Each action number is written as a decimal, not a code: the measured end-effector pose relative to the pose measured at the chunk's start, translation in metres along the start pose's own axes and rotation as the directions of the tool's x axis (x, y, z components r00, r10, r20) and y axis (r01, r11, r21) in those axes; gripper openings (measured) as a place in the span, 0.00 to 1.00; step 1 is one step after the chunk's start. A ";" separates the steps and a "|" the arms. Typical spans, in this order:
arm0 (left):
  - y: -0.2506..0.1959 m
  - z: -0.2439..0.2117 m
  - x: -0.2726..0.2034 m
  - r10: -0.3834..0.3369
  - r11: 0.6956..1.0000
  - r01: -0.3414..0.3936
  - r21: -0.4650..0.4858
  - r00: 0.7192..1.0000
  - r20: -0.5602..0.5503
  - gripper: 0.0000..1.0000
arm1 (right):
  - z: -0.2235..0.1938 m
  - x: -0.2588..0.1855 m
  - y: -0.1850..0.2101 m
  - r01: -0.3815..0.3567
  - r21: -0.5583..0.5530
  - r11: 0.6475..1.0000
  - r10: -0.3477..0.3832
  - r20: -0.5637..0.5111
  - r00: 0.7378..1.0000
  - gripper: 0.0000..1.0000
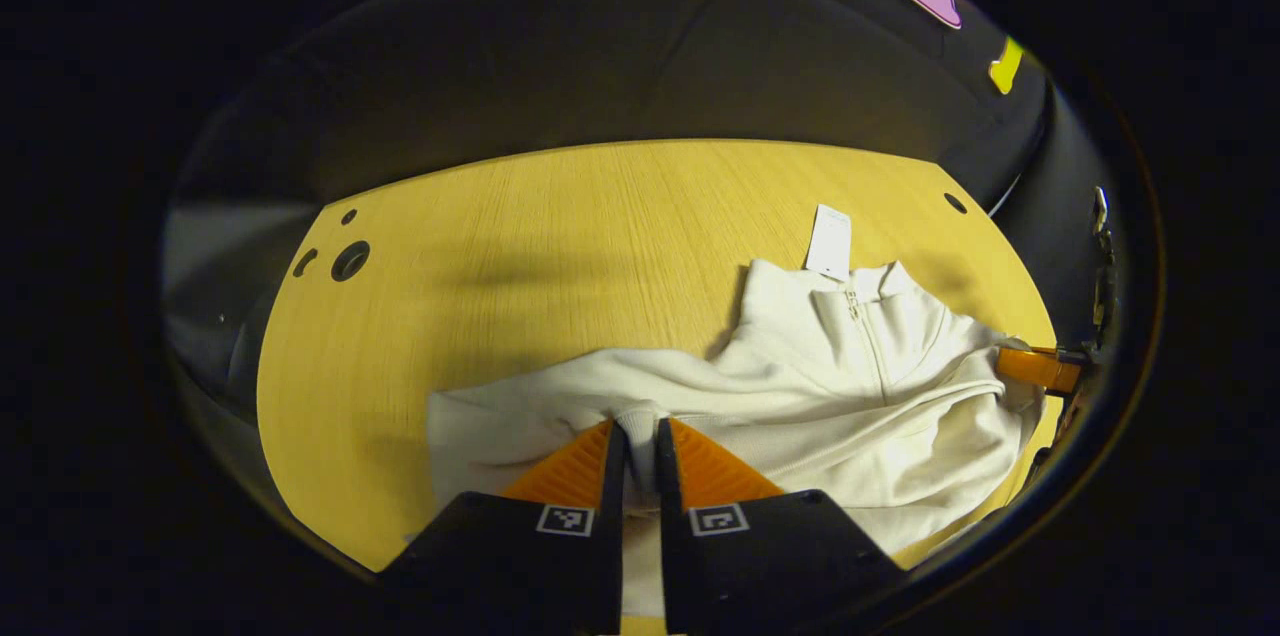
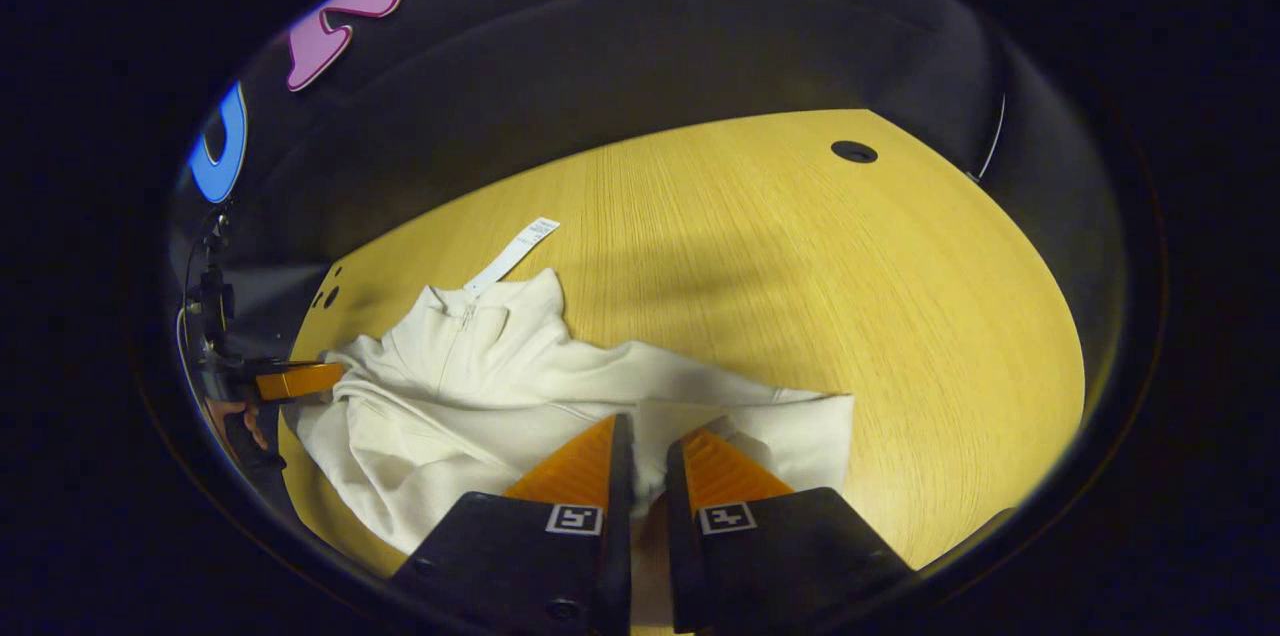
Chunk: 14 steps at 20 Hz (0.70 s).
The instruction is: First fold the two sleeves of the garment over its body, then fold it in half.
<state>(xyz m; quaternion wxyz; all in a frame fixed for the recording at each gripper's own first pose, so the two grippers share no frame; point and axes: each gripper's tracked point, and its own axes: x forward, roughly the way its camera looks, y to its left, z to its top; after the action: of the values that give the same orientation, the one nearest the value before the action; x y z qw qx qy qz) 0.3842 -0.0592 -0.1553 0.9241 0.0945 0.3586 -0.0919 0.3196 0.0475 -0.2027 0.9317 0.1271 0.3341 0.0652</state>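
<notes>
A cream zip-neck garment (image 1: 850,386) is spread on the yellow wooden table (image 1: 520,246), collar toward the far edge, white tag (image 1: 829,241) beside it. One sleeve's cuff is pinched by the left gripper (image 1: 640,436), a fold of fabric is pinched by the right gripper (image 2: 648,446).

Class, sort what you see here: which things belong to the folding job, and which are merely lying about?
Belonging to the job:
- white garment, lying rumpled on the table
- left claw, closed on a bunched bit of its fabric
- right claw, closed on its fabric

Merely there:
- wooden table
- paper tag at the collar
</notes>
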 end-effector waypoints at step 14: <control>0.027 0.047 -0.039 0.108 0.991 -0.122 0.055 0.971 0.213 0.66 | 0.037 -0.038 0.006 -0.021 0.042 0.999 0.016 0.123 0.992 0.93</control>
<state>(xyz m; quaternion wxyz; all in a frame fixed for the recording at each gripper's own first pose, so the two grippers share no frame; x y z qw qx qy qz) 0.3929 -0.0408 -0.0919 0.9568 0.1364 0.2498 -0.0599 0.3132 0.0387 -0.1504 0.9468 0.1542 0.2763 0.0585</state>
